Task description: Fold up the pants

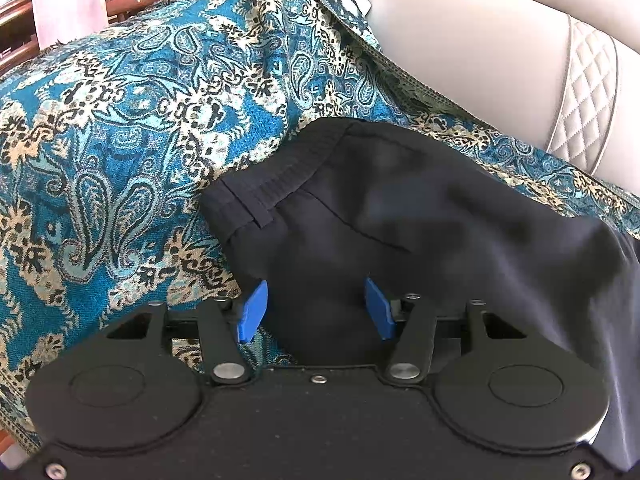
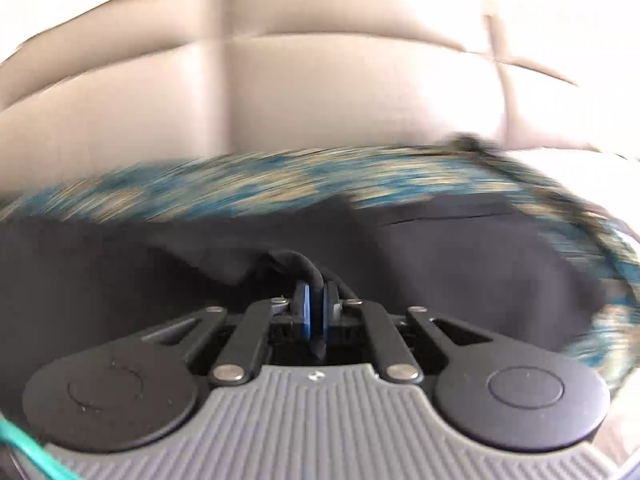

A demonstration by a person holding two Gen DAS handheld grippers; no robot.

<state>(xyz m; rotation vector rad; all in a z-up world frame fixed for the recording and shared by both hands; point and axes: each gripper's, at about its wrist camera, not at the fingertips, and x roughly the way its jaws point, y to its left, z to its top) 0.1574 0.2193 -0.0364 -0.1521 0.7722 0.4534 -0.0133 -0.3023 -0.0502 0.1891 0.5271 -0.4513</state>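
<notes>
Dark pants [image 1: 400, 208] lie on a blue paisley cloth [image 1: 140, 120] spread over a pale leather sofa [image 1: 480, 40], waistband toward the upper left. The left hand-held gripper [image 1: 316, 308] hangs released above the fabric, its blue pads [image 1: 252, 312] apart. The right hand-held gripper [image 2: 316, 308] is clenched on a fold of the pants [image 2: 460, 264]; that view is motion-blurred.

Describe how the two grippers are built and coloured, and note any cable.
The left gripper has blue pads on black linkage arms with silver pivot pins, two round black discs and a plain black body. The right gripper matches it, except for a grey ribbed body. A teal cable crosses that view's lower left corner.
</notes>
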